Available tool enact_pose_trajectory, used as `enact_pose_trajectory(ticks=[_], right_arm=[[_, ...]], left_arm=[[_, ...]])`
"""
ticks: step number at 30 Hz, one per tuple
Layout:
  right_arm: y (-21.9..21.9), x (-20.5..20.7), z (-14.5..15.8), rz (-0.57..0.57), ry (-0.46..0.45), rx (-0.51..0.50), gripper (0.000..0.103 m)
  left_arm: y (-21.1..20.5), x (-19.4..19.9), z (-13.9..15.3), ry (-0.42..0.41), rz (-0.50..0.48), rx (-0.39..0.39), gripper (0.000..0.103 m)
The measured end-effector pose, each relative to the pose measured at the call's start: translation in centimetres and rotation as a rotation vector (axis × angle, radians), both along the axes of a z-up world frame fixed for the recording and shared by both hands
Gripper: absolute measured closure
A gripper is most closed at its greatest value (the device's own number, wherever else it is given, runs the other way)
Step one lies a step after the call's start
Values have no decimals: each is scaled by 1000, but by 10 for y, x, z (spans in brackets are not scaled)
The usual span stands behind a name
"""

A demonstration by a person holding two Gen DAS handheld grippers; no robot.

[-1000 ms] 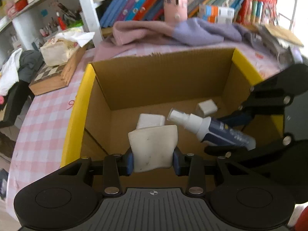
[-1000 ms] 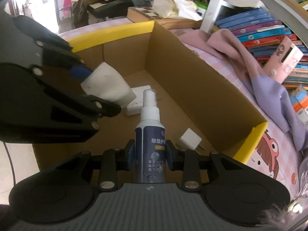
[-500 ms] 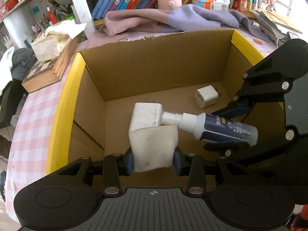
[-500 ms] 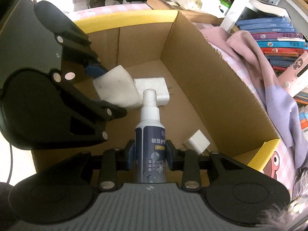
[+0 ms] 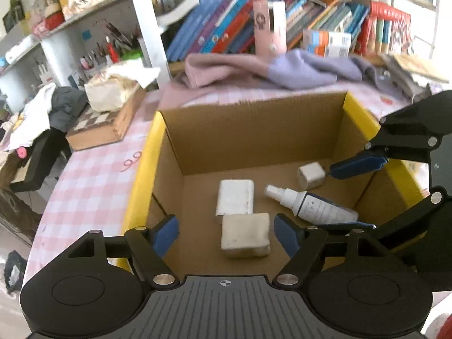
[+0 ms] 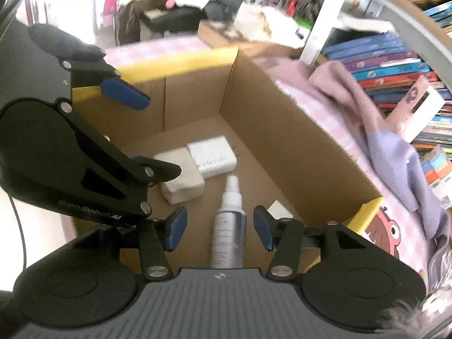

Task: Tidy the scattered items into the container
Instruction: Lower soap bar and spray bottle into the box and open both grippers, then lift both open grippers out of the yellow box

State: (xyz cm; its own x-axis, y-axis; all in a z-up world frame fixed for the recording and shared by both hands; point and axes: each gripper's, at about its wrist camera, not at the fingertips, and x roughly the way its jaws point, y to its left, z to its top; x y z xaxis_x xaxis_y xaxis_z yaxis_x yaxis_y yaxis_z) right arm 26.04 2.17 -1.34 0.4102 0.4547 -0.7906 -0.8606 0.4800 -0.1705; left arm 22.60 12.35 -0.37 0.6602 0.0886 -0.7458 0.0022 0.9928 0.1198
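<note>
An open cardboard box (image 5: 248,130) with yellow flaps holds every item. On its floor lie a white sponge-like block (image 5: 244,234), a white rectangular charger (image 5: 235,200), a spray bottle (image 5: 310,204) on its side and a small white plug cube (image 5: 310,174). My left gripper (image 5: 226,231) hangs above the block, jaws opening, pads clear of it. My right gripper (image 6: 219,230) is over the spray bottle (image 6: 228,226), jaws opening, pads not touching it. Each gripper shows in the other's view, the right gripper (image 5: 353,195) at the right, the left gripper (image 6: 138,132) at the left.
The box stands on a pink checked cloth (image 5: 93,180). A pink and lilac garment (image 5: 268,69) lies behind it, below a shelf of books (image 5: 240,28). A chessboard box (image 5: 104,124) with a tissue pack sits at the back left.
Both grippers have opened and lifted a little. The white block dropped from the left jaws and the spray bottle from the right jaws; both now lie on the box floor.
</note>
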Motion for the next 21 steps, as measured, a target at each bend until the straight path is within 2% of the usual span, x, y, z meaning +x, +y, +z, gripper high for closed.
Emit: enact_pose_trajectory(ticks=[12,21], right_arm=[[-25,-50,47,-57,-117,129,47],[-39,-98,65,-67,-179,167,47]], left_arm=[[-4,-55,42,-154,50,-18,18],[-8,-105,61,-215,56,-30,17]])
